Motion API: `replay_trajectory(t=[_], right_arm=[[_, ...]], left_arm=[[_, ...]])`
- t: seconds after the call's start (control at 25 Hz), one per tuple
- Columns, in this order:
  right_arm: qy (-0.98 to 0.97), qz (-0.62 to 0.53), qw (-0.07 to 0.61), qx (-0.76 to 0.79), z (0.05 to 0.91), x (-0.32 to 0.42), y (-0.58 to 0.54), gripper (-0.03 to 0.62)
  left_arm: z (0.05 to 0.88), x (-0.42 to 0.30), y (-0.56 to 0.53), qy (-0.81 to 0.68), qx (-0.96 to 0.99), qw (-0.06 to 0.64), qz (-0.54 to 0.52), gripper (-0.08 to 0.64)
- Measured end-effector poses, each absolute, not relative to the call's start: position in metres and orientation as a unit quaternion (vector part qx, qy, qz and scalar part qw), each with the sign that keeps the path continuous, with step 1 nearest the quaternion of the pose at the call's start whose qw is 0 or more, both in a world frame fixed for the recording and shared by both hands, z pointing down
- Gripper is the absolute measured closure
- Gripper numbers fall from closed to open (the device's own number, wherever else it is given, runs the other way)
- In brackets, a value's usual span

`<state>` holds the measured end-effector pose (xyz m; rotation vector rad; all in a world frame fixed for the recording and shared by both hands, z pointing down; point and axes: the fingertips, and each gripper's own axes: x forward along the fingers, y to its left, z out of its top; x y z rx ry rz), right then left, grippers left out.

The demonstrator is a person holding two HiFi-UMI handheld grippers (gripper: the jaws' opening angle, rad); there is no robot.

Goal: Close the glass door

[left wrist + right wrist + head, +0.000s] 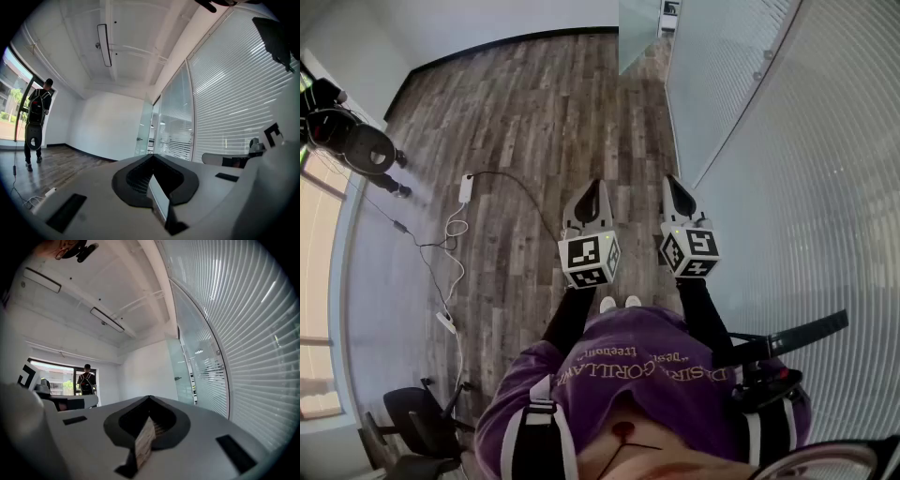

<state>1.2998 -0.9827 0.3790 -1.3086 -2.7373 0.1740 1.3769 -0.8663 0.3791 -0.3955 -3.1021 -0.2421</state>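
The wood floor [534, 112] runs from the wearer to the far wall. A glass wall with blinds [806, 187] lines the whole right side.

The glass door [637, 33] is at the far end of that wall. It is a frosted panel standing at an angle to the wall line, swung out over the floor. It is well apart from both tools. The left gripper view shows it far ahead [143, 126], with a handle on its edge. The right gripper view shows it too [180, 366].

A second person [356, 141] stands at the far left beside the window, well apart from the door. An office chair [417, 412] stands at the near left.

The left tool [596, 187] is held level, jaws fully together, nothing between them. The right tool [675, 183] is just beside it on the right, nearer the glass wall, also level, jaws together and empty.

A cable [450, 253] trails across the floor left of the tools, joined to a white power strip [467, 187]. Both lie left of the line from the tools to the door.
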Motion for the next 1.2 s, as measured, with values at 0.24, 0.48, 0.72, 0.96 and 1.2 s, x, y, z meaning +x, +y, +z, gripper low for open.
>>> replay_trajectory(t=[0.24, 0.48, 0.72, 0.96, 1.2], right_arm=[[-0.903, 0.059, 0.063, -0.420, 0.386, 1.283, -0.981, 0.603], [-0.904, 0.053, 0.062, -0.419, 0.389, 1.268, -0.969, 0.603], [-0.903, 0.041, 0.062, -0.424, 0.392, 1.262, -0.957, 0.603], [-0.906, 0.032, 0.070, -0.417, 0.405, 1.263, -0.938, 0.603], [-0.913, 0.028, 0.070, -0.400, 0.412, 1.255, -0.926, 0.603]], left_arm=[[0.386, 1.364, -0.862, -0.989, -0.127, 0.013, -0.080, 0.558], [0.390, 1.347, -0.851, -0.989, -0.125, 0.015, -0.081, 0.558], [0.397, 1.341, -0.842, -0.988, -0.127, 0.026, -0.082, 0.558], [0.412, 1.351, -0.815, -0.985, -0.145, 0.035, -0.082, 0.560], [0.424, 1.347, -0.801, -0.987, -0.134, 0.044, -0.083, 0.558]])
